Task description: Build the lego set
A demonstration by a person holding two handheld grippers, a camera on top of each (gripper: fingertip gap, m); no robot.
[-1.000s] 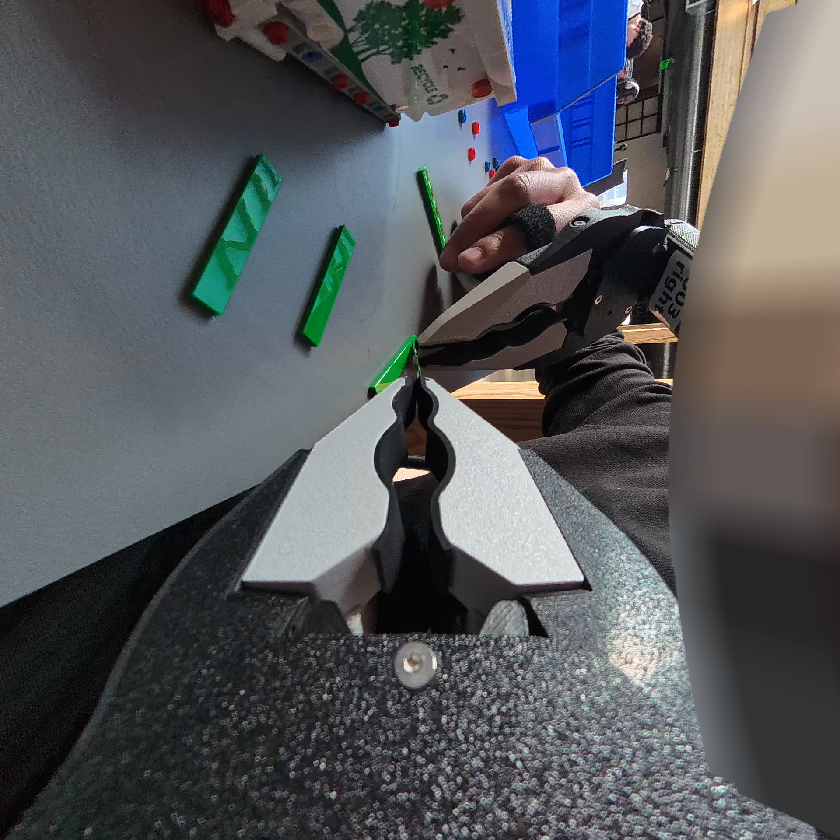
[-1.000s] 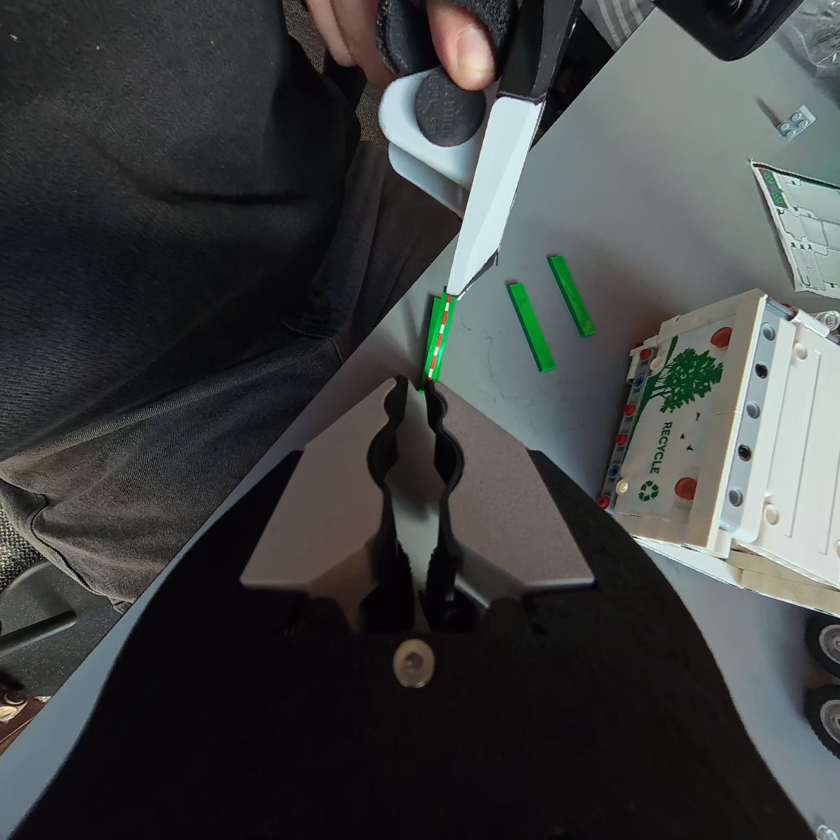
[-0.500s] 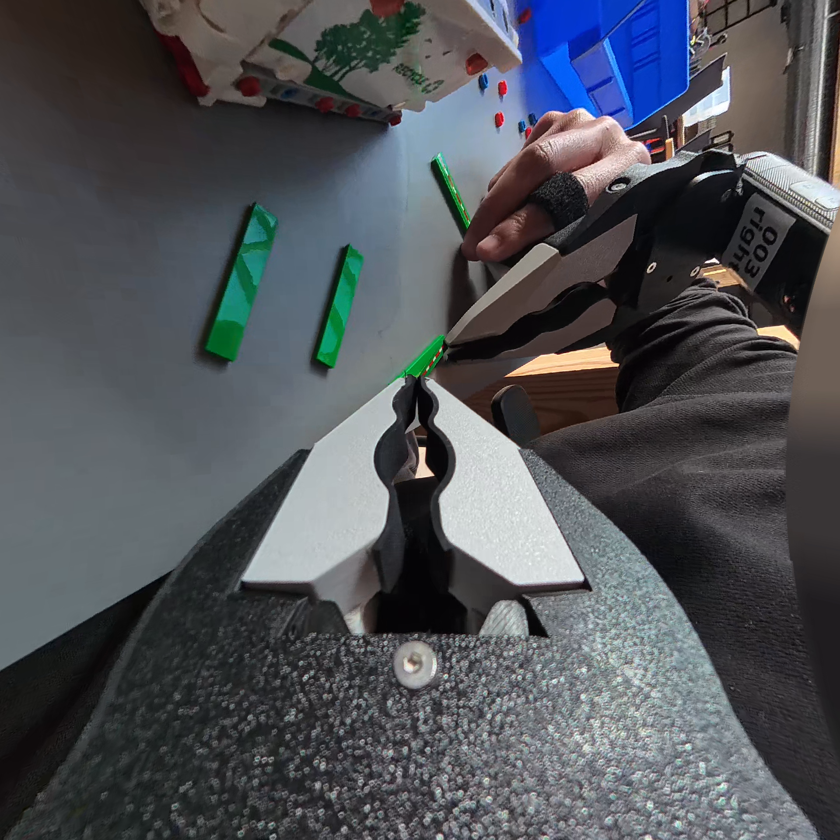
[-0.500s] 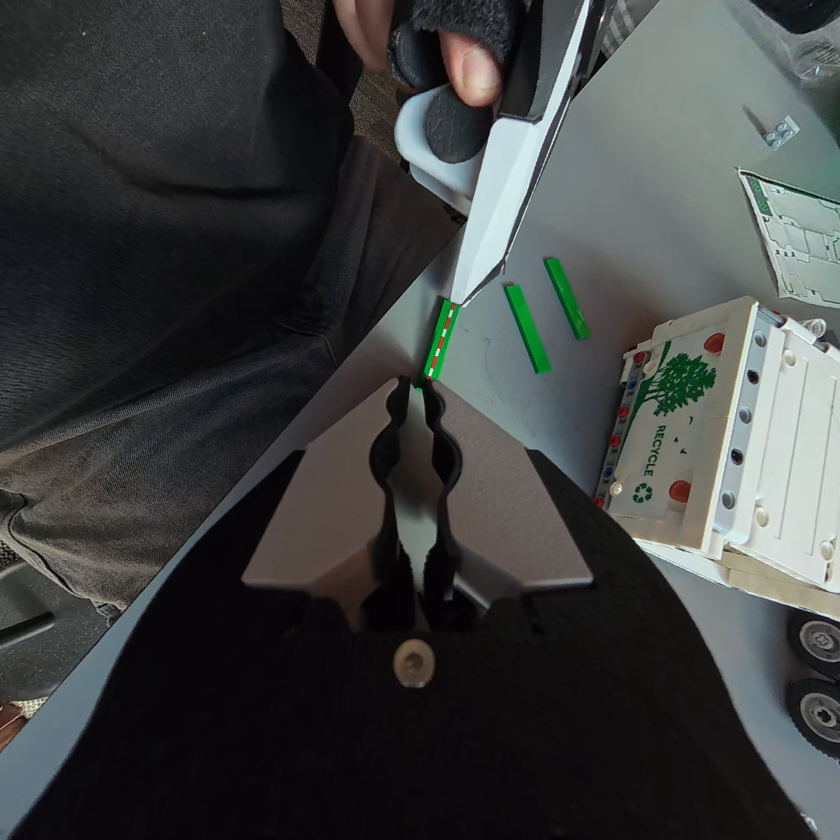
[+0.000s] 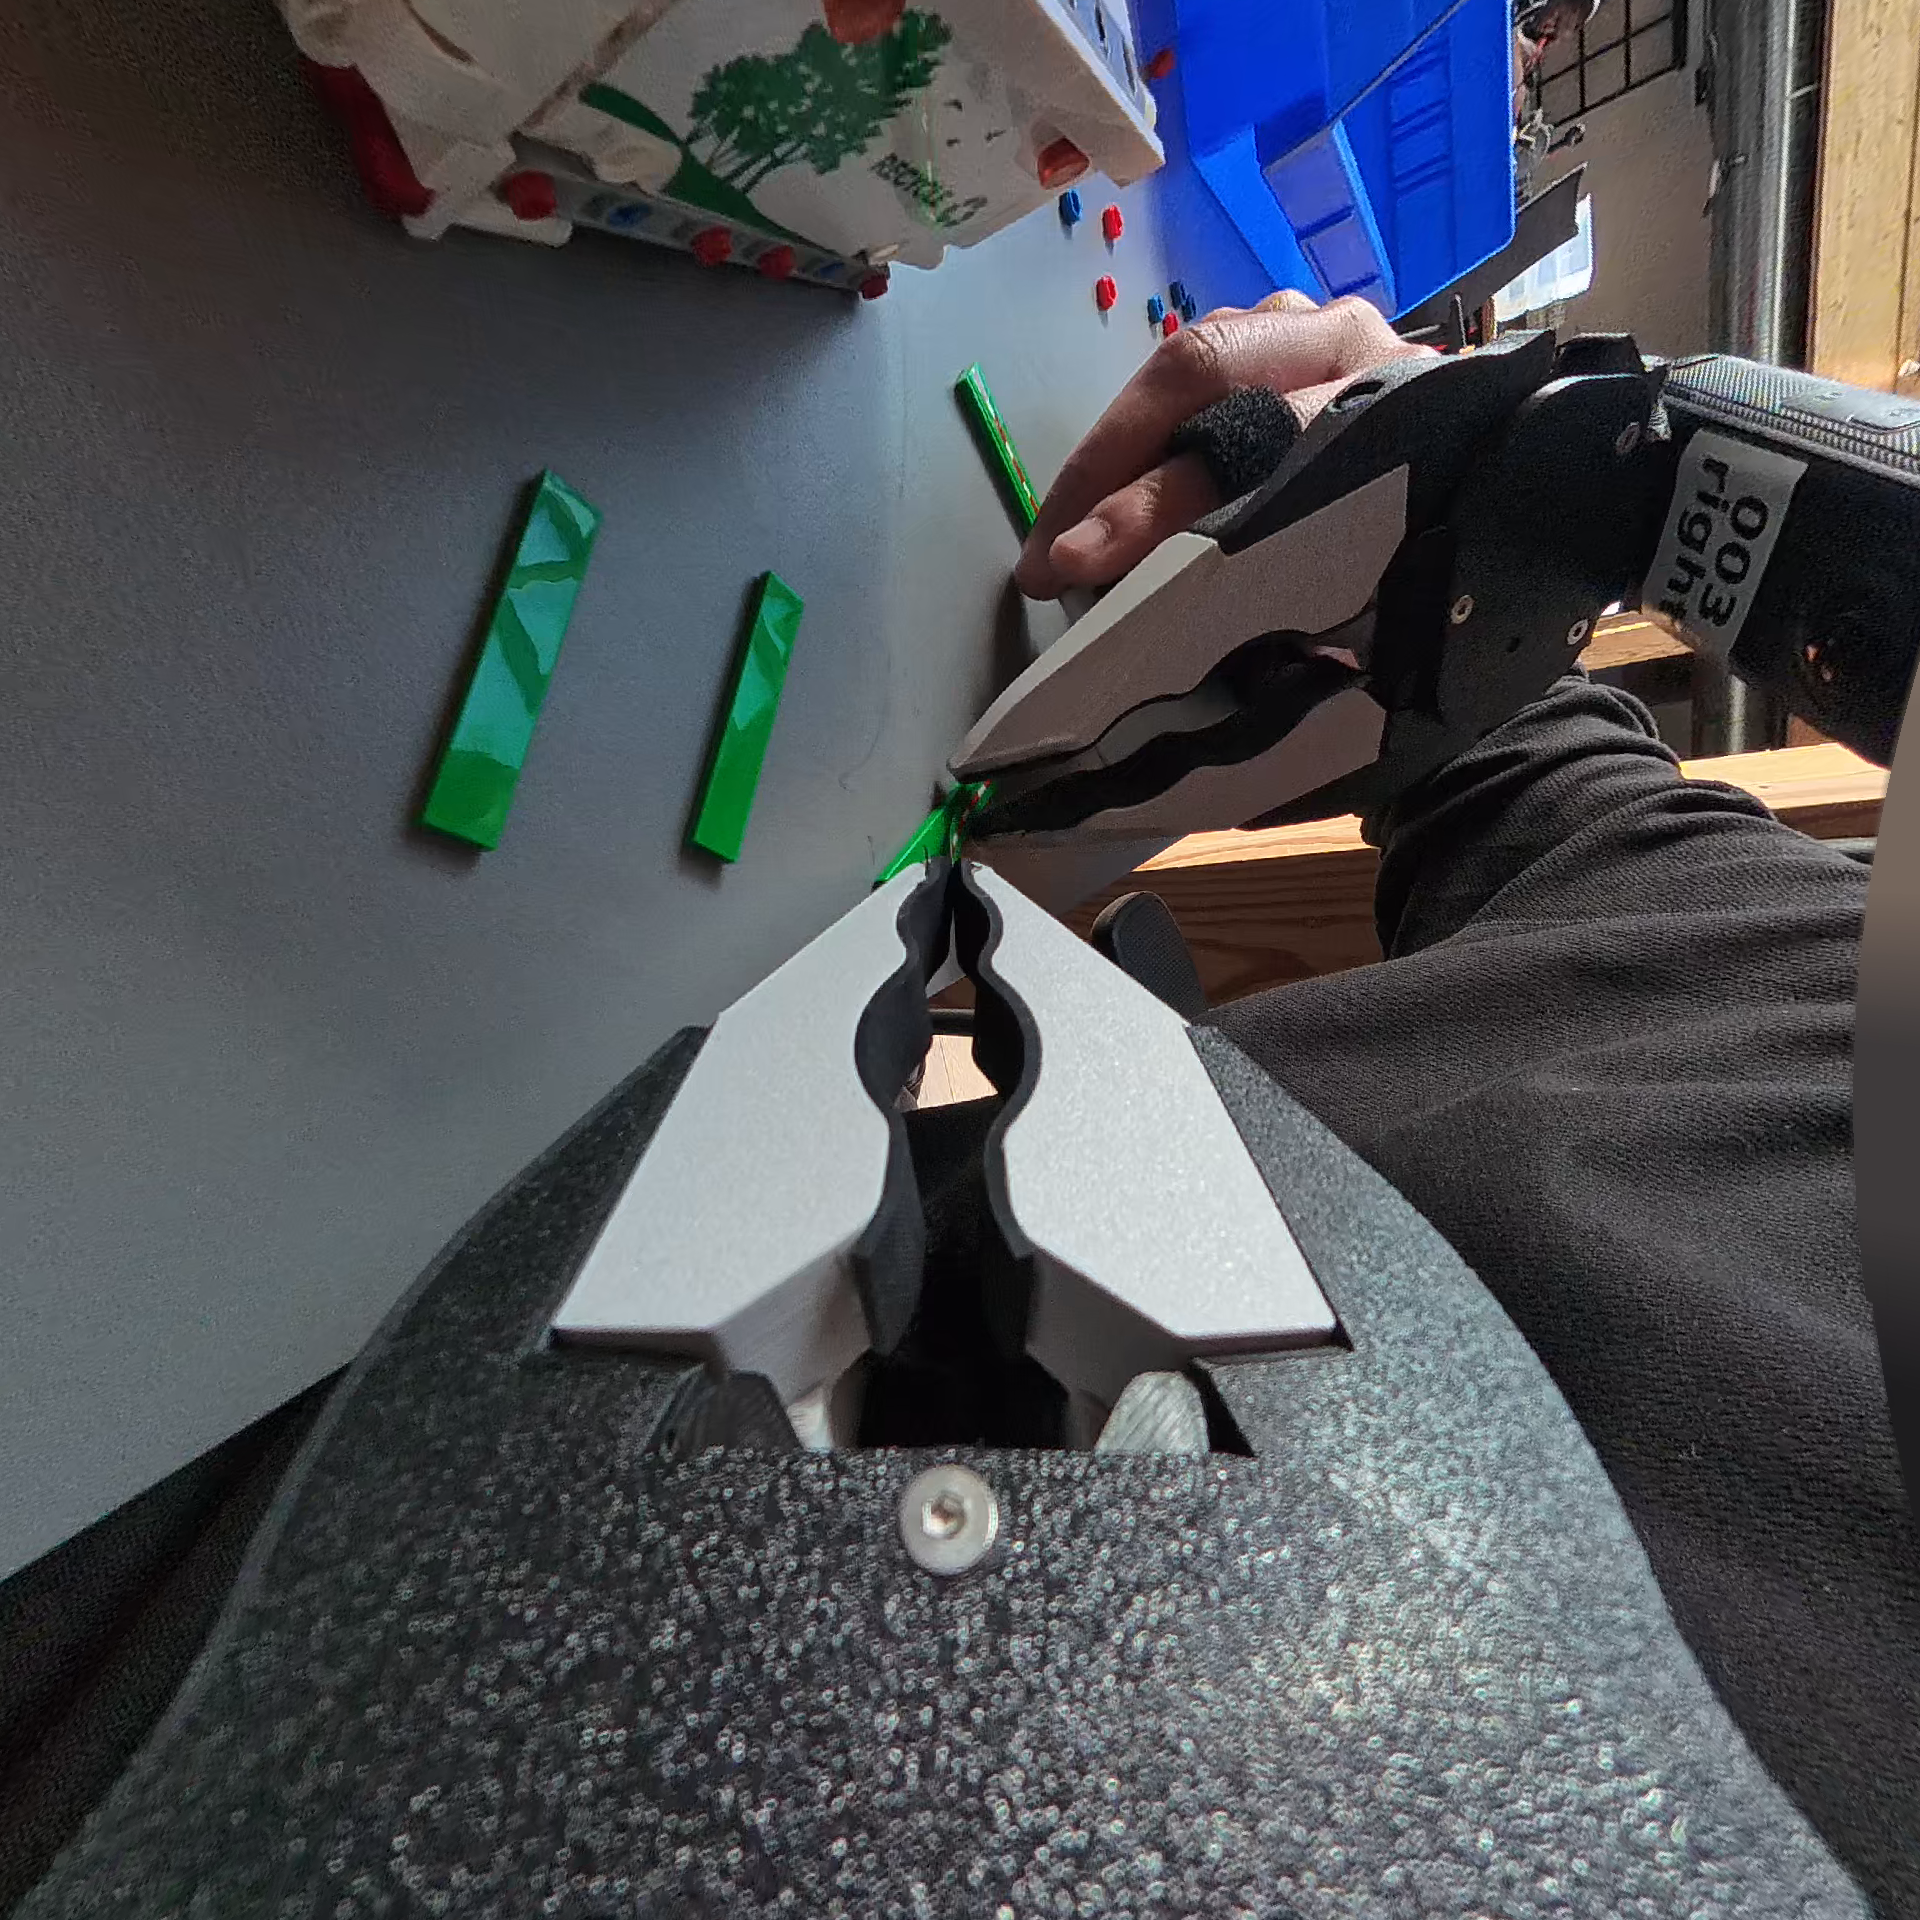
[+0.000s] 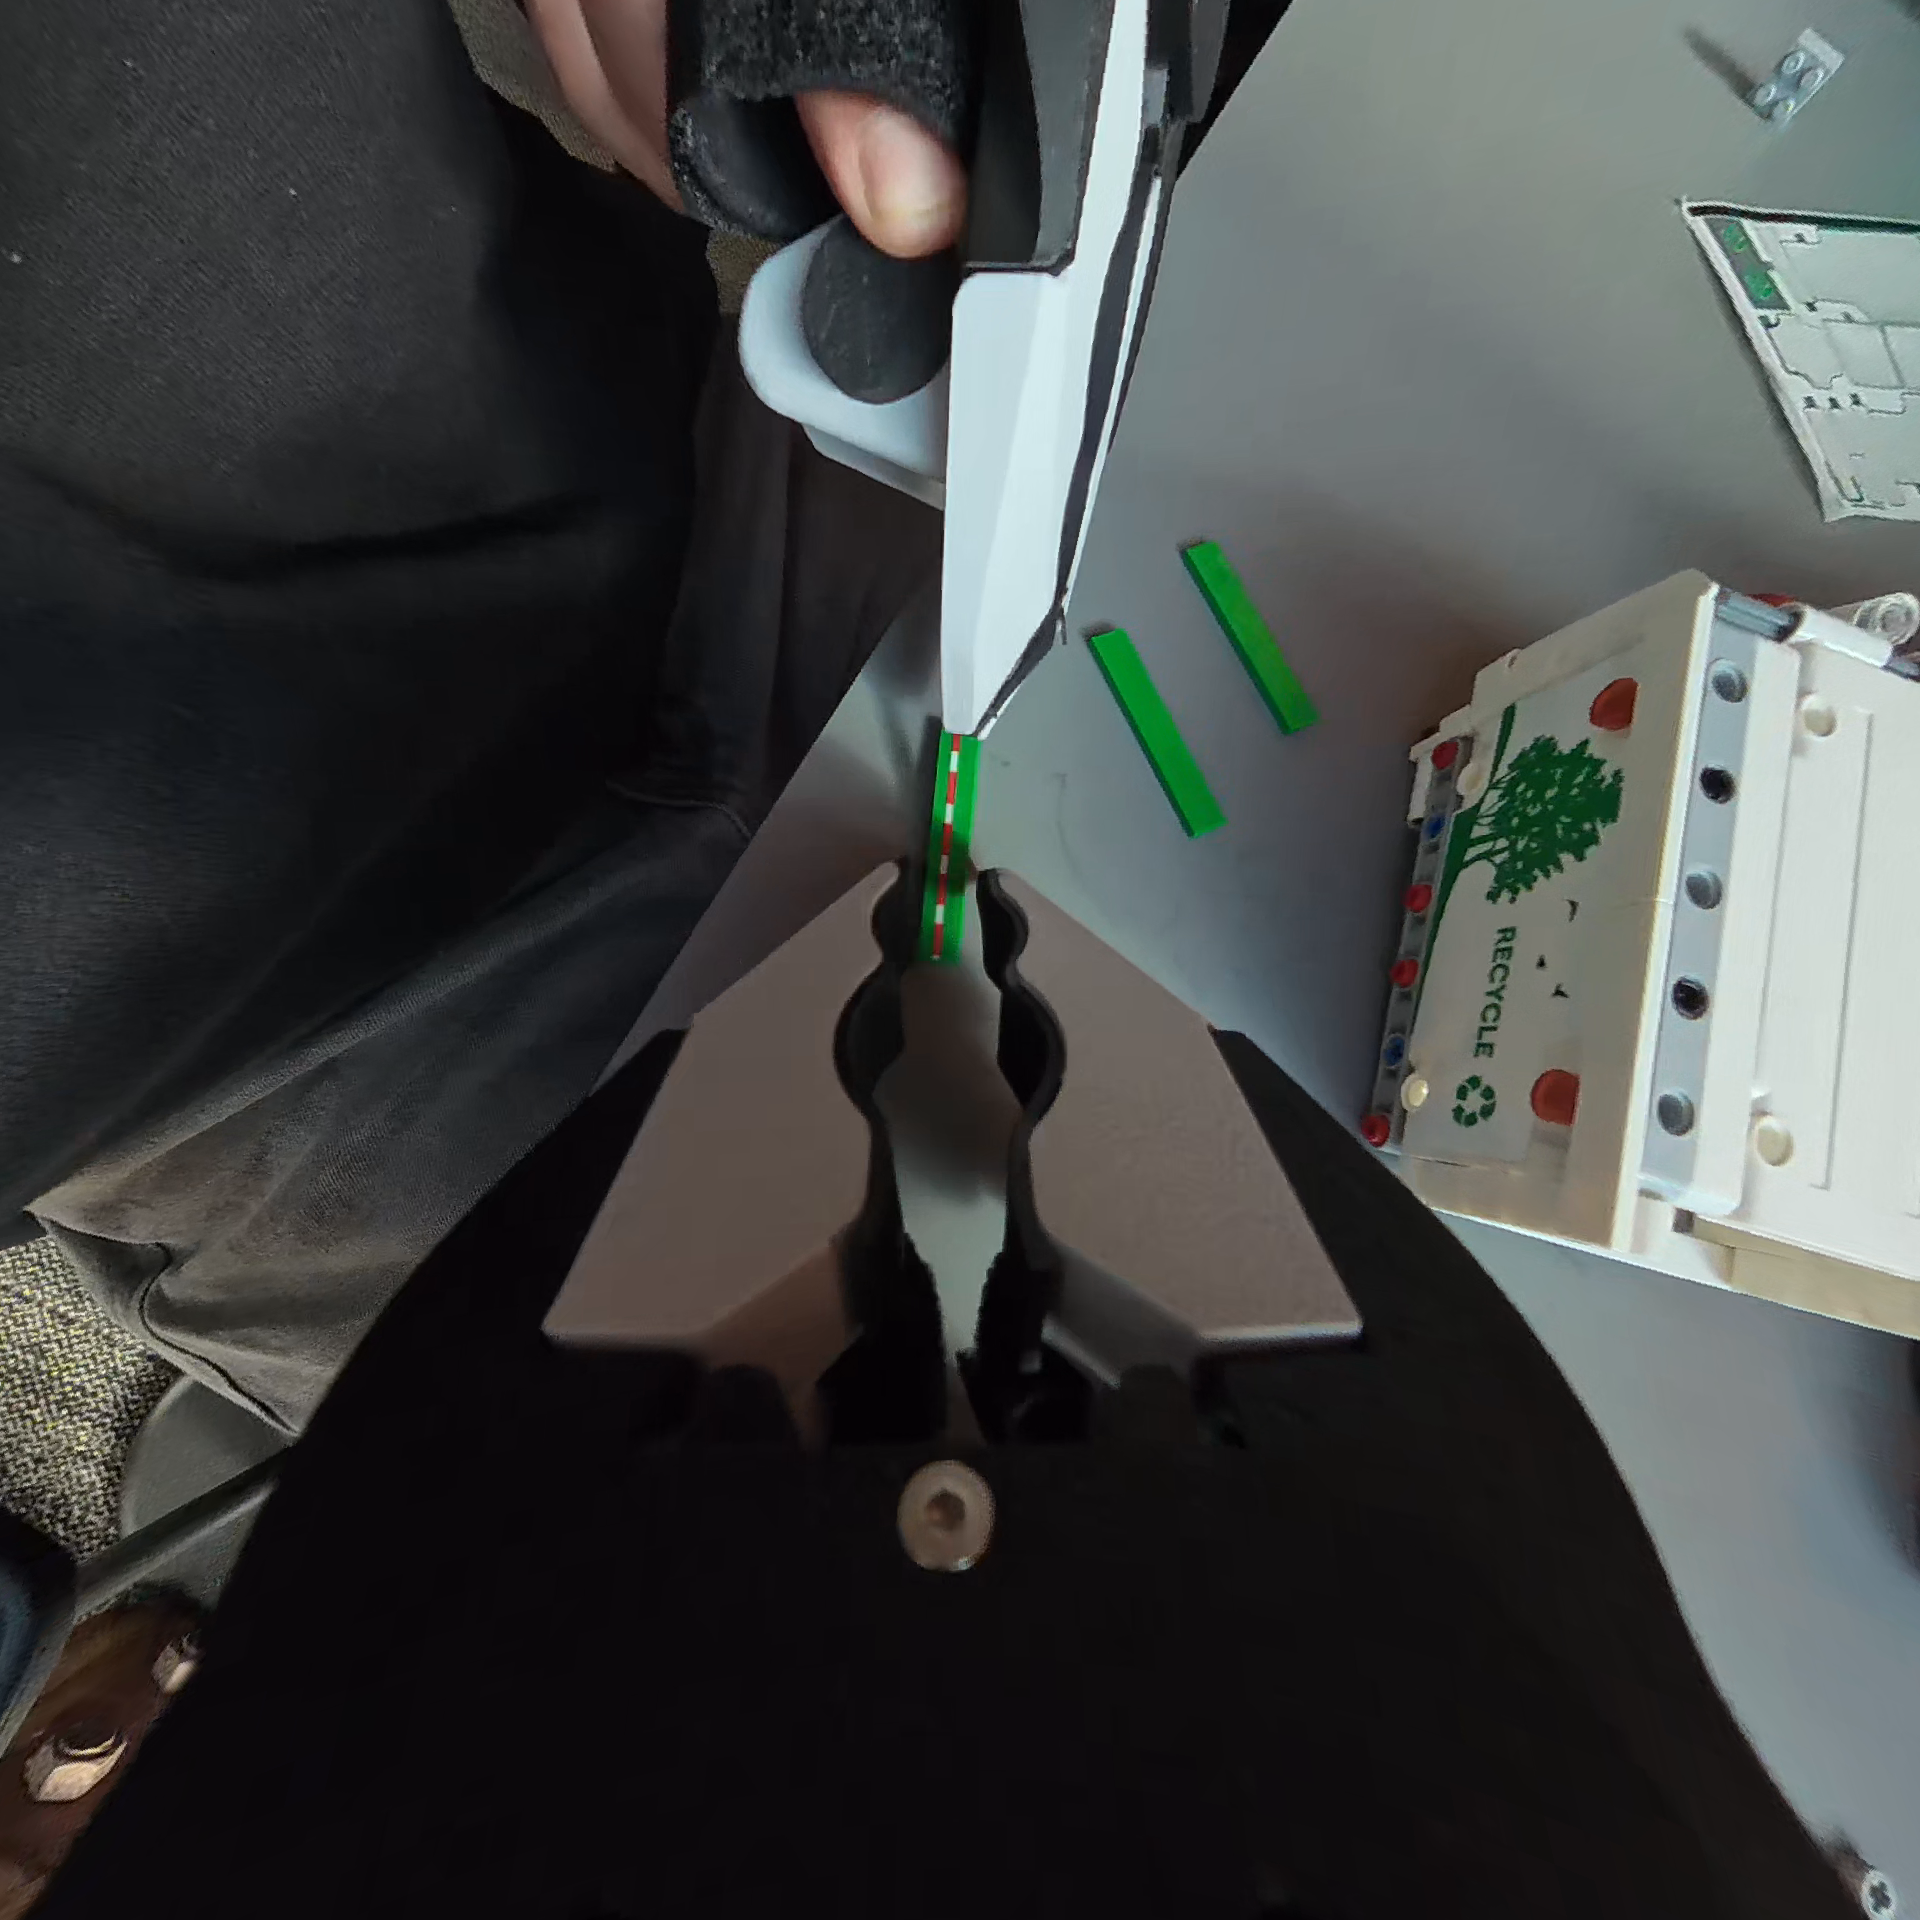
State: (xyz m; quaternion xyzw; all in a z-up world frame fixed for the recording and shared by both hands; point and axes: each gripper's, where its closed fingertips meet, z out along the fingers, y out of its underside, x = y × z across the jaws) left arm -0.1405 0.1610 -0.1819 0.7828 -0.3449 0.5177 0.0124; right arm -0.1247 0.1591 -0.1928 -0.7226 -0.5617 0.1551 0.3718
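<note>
A thin green tile with a red-and-white dashed stripe (image 6: 951, 831) is held off the front edge of the grey table (image 6: 1403, 343). My right gripper (image 6: 940, 883) is shut on its near end, with the fingers against its two long edges. My left gripper (image 5: 951, 873) is shut on the other end, and it shows in the right wrist view (image 6: 971, 722) coming down from the top. The right gripper shows in the left wrist view (image 5: 971, 795) coming in from the right. Little of the tile (image 5: 925, 844) shows there.
Two plain green tiles (image 6: 1153, 727) (image 6: 1247, 634) lie on the table near the grip. A white truck body with a green tree print (image 6: 1662, 987) stands to the right. A second striped tile (image 5: 997, 447), loose red and blue studs (image 5: 1107, 223) and a blue bin (image 5: 1351, 135) lie farther off. A printed sheet (image 6: 1829, 353) lies at the far right. Less than 4 cm separates the two grippers' tips.
My right gripper's fingers have spread wider, and the striped tile now sits deeper between them. Both grippers stay on the tile at the table edge.
</note>
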